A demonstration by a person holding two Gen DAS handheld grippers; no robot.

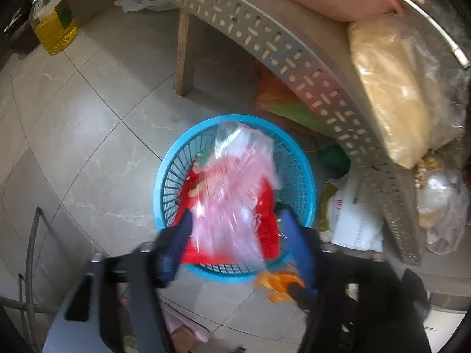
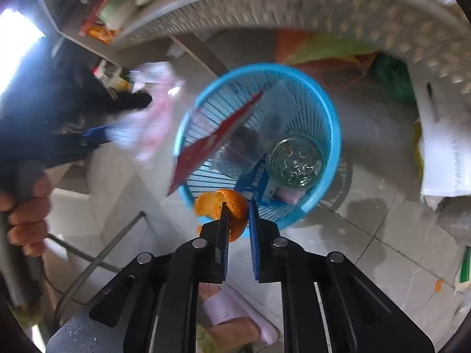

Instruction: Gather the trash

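A blue plastic basket (image 1: 159, 188) (image 2: 335, 135) stands on the tiled floor beside a shelf. My left gripper (image 1: 235, 226) (image 2: 120, 117) hangs over it with its jaws wide apart. A pink and clear plastic bag (image 1: 235, 182) (image 2: 159, 111) lies loose between its fingers, above a red wrapper (image 1: 269, 223) (image 2: 217, 138) that leans inside the basket. My right gripper (image 2: 238, 220) sits at the basket's near rim, shut on a piece of orange peel (image 2: 215, 203) (image 1: 276, 285). A clear bottle (image 2: 294, 158) and a blue carton (image 2: 259, 179) lie at the basket's bottom.
A grey perforated shelf (image 1: 294, 58) arches over the basket, with bagged goods (image 1: 388, 94) on it. An oil bottle (image 1: 54, 29) stands far left, a white sack (image 1: 353, 220) right of the basket. A foot in a pink slipper (image 2: 232, 314) and a metal frame (image 1: 32, 250) are close by.
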